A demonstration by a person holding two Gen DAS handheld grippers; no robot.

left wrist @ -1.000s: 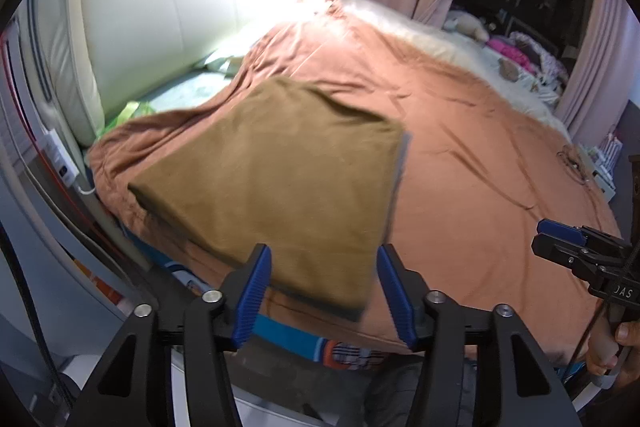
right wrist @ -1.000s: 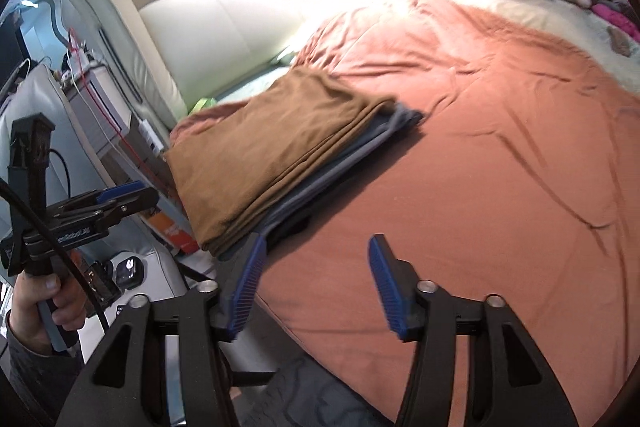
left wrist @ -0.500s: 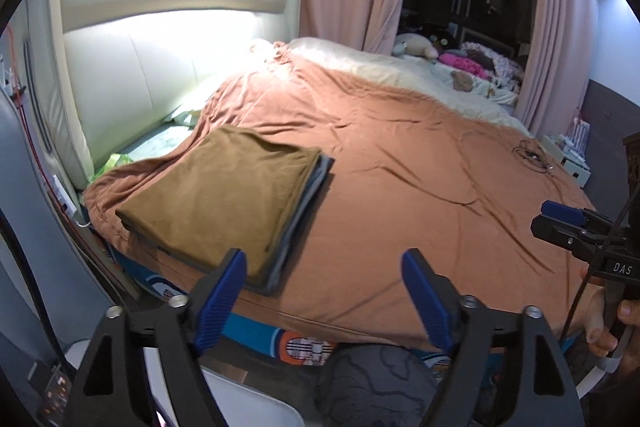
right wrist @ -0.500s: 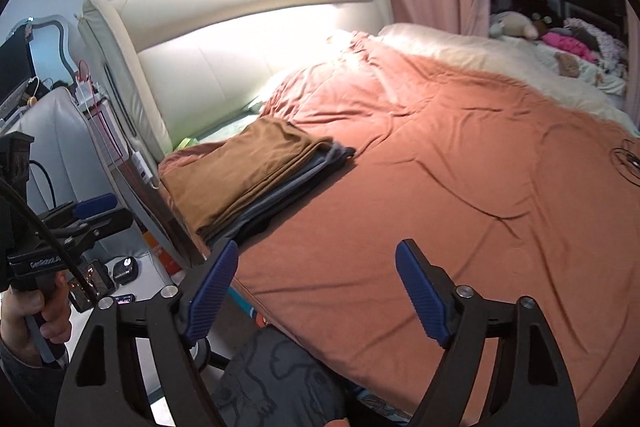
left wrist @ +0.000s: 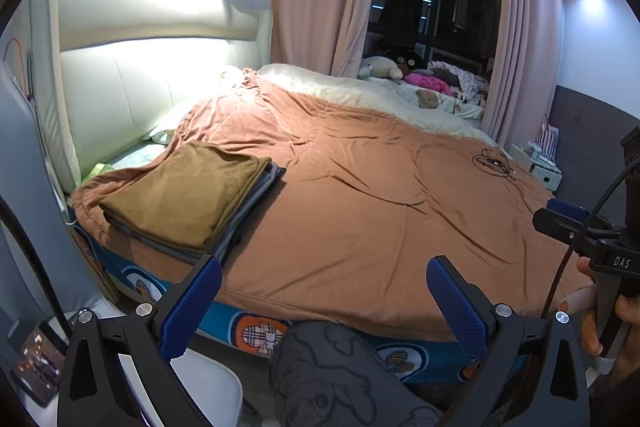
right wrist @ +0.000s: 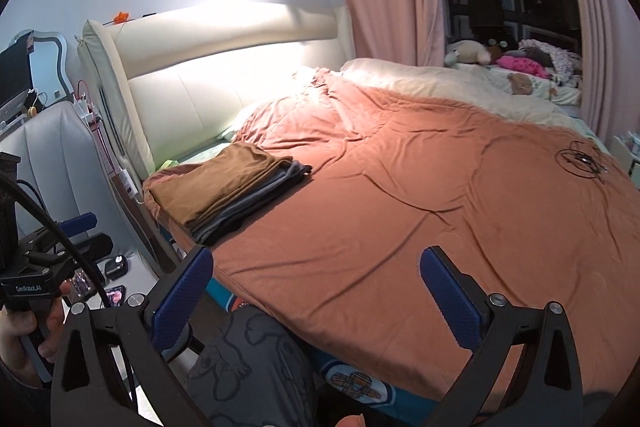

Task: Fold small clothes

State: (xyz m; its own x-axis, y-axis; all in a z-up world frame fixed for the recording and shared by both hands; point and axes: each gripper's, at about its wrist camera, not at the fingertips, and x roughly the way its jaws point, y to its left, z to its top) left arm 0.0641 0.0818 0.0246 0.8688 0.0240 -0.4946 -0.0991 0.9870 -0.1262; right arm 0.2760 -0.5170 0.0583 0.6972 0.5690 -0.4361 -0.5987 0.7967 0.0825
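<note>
Clothes stack (left wrist: 188, 203) ahead-left of empty left tool (left wrist: 324, 291), jaws opening

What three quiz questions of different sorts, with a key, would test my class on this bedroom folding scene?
1. True or false: the brown folded garment lies on top of the stack of folded clothes.
2. Multiple choice: the stack sits A) at the foot of the bed, B) near the cream headboard at the bed's near edge, C) on the floor.
3. Short answer: is anything between the fingers of the left gripper or the right gripper?

Key
1. True.
2. B.
3. No; both are opening with nothing between the fingers, above the edge of the orange-brown bedspread.
</note>
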